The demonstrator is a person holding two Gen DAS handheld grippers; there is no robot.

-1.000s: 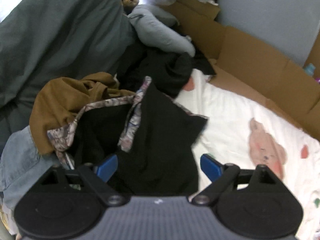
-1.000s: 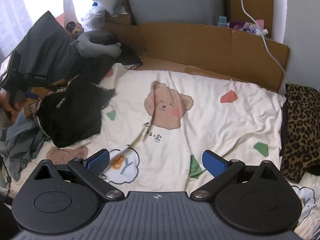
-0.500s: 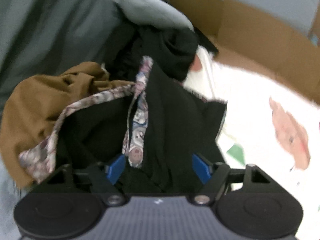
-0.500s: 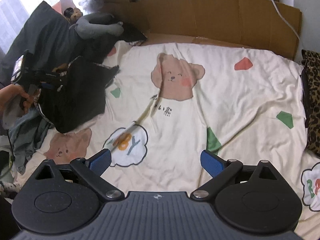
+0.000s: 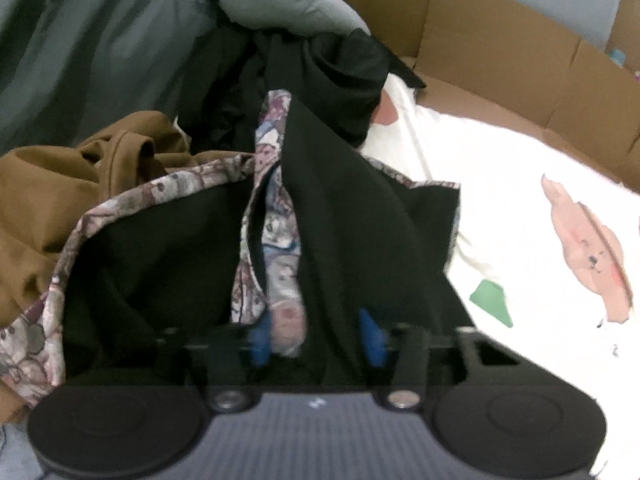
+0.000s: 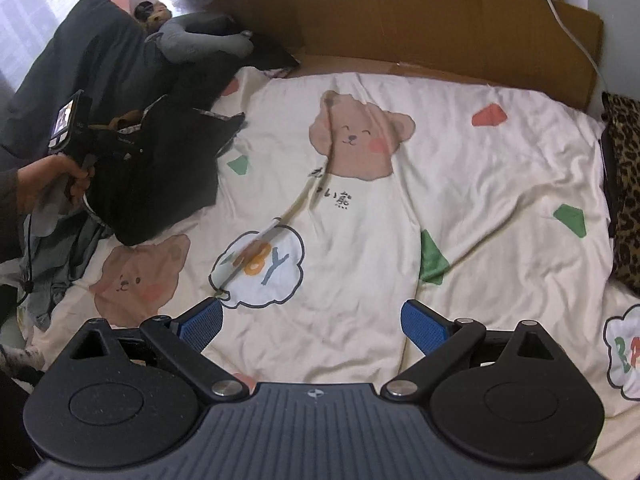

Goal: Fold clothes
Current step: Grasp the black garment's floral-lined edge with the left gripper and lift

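A black garment [image 5: 360,216] with a patterned paisley trim [image 5: 280,240] lies on the clothes pile at the bed's left. My left gripper [image 5: 316,338] has its blue fingers [image 5: 372,336] closing around a fold of this garment and its trim. In the right wrist view the black garment [image 6: 160,176] hangs from the left gripper [image 6: 104,140], held by a hand. My right gripper [image 6: 312,322] is open and empty above the cream bear-print bedsheet [image 6: 480,200].
A brown garment [image 5: 60,184], a grey pillow [image 5: 276,0] and dark green fabric [image 5: 80,40] lie around the pile. Cardboard [image 6: 400,28] lines the bed's far edge. A leopard-print cloth [image 6: 624,184] is at the right. Denim [image 6: 52,264] lies at the left.
My left gripper moved forward into the black garment and its fingers narrowed around the fold. The right gripper pulled back and rose a little, staying open.
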